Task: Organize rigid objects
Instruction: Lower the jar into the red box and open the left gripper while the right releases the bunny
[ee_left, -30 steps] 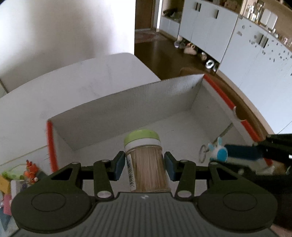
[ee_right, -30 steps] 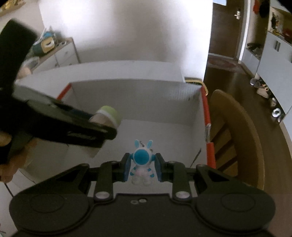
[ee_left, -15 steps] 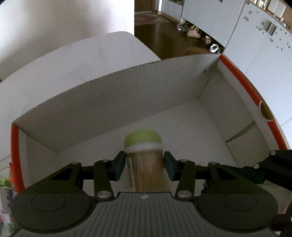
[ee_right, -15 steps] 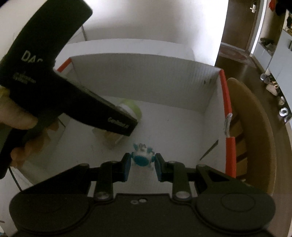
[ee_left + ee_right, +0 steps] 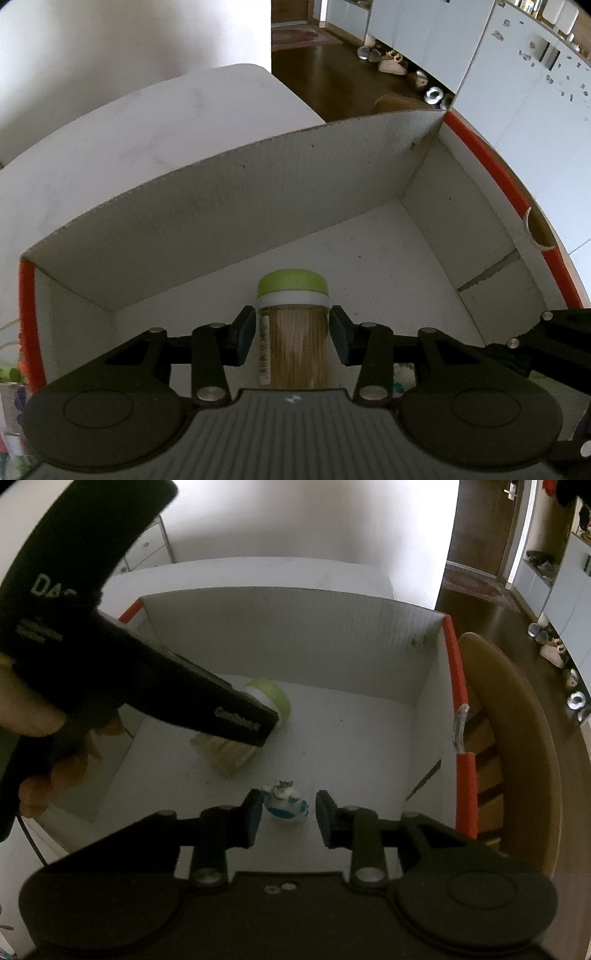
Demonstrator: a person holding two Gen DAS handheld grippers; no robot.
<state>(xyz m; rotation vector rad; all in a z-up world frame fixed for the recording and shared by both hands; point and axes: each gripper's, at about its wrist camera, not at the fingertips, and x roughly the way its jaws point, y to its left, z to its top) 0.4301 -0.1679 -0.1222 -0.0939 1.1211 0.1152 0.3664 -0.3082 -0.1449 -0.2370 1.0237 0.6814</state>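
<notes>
A white cardboard box with orange edges stands on a white table. My left gripper is shut on a toothpick jar with a green lid, held low inside the box. The jar also shows in the right wrist view, partly hidden by the left gripper. My right gripper is open inside the box. A small blue and white rabbit toy lies on the box floor between its fingers, untouched.
The box walls rise on all sides. A wooden chair stands right of the box. White cabinets and a dark floor lie beyond. Colourful items sit outside the box's left wall.
Both grippers moved down into the box. My right gripper opened and let go of the rabbit toy, which now lies on the box floor. The left still holds the jar.
</notes>
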